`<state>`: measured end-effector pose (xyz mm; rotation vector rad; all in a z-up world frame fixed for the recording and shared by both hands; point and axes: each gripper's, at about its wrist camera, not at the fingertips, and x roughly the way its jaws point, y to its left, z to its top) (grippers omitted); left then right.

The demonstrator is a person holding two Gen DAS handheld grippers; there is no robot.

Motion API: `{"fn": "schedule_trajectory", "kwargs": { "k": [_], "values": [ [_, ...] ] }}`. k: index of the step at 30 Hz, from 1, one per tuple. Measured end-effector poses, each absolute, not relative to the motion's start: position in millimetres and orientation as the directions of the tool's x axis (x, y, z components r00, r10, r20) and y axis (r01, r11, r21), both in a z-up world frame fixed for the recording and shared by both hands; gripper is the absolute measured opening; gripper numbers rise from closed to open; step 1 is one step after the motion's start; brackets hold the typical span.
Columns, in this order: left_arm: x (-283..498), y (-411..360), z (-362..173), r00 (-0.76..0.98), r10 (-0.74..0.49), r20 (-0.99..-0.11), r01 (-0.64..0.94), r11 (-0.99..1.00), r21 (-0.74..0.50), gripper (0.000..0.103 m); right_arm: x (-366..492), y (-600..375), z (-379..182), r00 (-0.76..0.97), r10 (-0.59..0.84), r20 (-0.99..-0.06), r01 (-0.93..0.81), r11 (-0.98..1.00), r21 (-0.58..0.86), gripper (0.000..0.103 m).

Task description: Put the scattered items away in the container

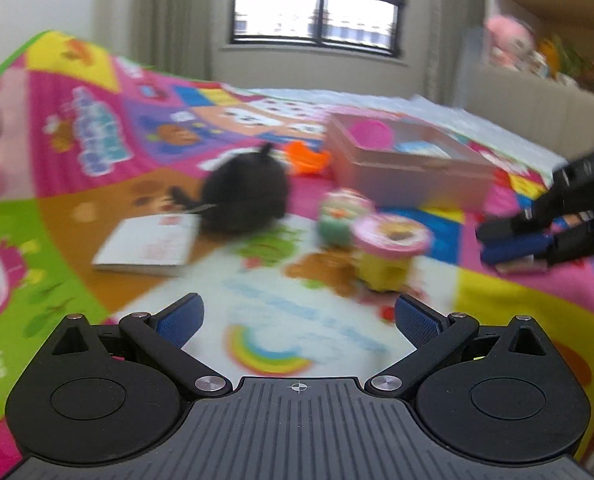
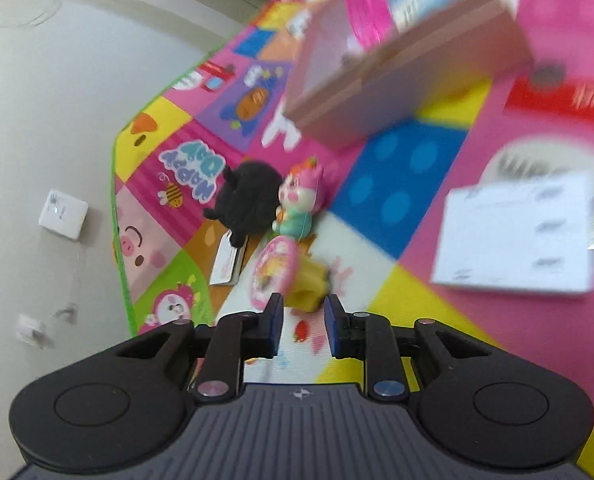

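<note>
Here the left tongs hover with the jaws spread wide over a bright patchwork play mat, nothing between the blue pads. The right tongs show their jaws drawn close, only a narrow gap left, and that gap is empty: just the mat's pale panel shows through it. Seen from the left wrist view, the same right tongs reach in from the right edge, low over the mat, fingers nearly together.

The container, a pale pink storage box, stands on the mat toward the far right in the left wrist view. Inside it lie a bright pink round thing and something light blue and white, both too blurred to name.

Scattered on the mat in front of the box:
- a black plush toy, partly on the corner of a thin white booklet;
- an orange plastic toy, just beyond the plush, beside the box's left end;
- a small pink-and-mint pig figure, just beside the plush in the right wrist view;
- a yellow tub with a pink printed lid, upright, just in front of the pig figure and nearest the right tongs' fingertips in its own view.

In the right wrist view a white sheet or flat box lies on the mat to the right, well apart from the toys.
</note>
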<state>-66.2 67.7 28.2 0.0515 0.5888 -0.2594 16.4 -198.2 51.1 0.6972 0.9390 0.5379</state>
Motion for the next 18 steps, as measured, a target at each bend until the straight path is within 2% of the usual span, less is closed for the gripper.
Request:
{"fn": "schedule_trajectory", "kwargs": {
  "k": [1,3,4,5,7,10,13,18],
  "values": [
    [-67.0,59.6,27.1,0.798,-0.235,-0.555,0.276,0.961,-0.011,0.103,8.6,-201.6,57.4,0.535,0.639,-0.552,-0.139,0.711,0.689,0.032],
    [-68.5,44.1,25.4,0.801,-0.247,-0.546,0.307,0.952,0.02,0.103,-9.8,-206.8,68.6,0.647,0.493,-0.582,-0.162,0.834,0.527,0.052],
    [-68.5,38.0,24.6,0.805,-0.248,-0.539,0.315,0.949,0.034,0.103,-19.2,-206.3,72.0,0.703,0.402,-0.587,-0.156,0.892,0.425,0.071],
    [-67.9,31.8,23.5,0.81,-0.247,-0.532,0.319,0.947,0.046,0.103,-28.5,-204.4,73.9,0.751,0.31,-0.582,-0.141,0.938,0.318,0.081],
    [-64.3,23.1,20.7,0.815,-0.235,-0.53,0.31,0.949,0.057,0.103,-46.1,-197.9,71.2,0.815,0.153,-0.559,-0.116,0.988,0.102,0.088],
    [-57.5,17.1,16.5,0.816,-0.209,-0.539,0.267,0.963,0.029,0.103,-62.6,-190.3,58.7,0.838,0.067,-0.541,-0.121,0.991,-0.064,0.103],
    [-49.4,18.5,12.7,0.8,-0.21,-0.562,0.234,0.972,-0.03,0.103,-68.4,-190.3,45.1,0.815,0.075,-0.575,-0.139,0.988,-0.069,0.103],
    [-43.9,21.0,4.7,0.813,-0.131,-0.568,0.187,0.982,0.041,0.103,-68.6,-200.3,26.7,0.776,0.11,-0.621,-0.109,0.993,0.038,0.103]
  ]
}}
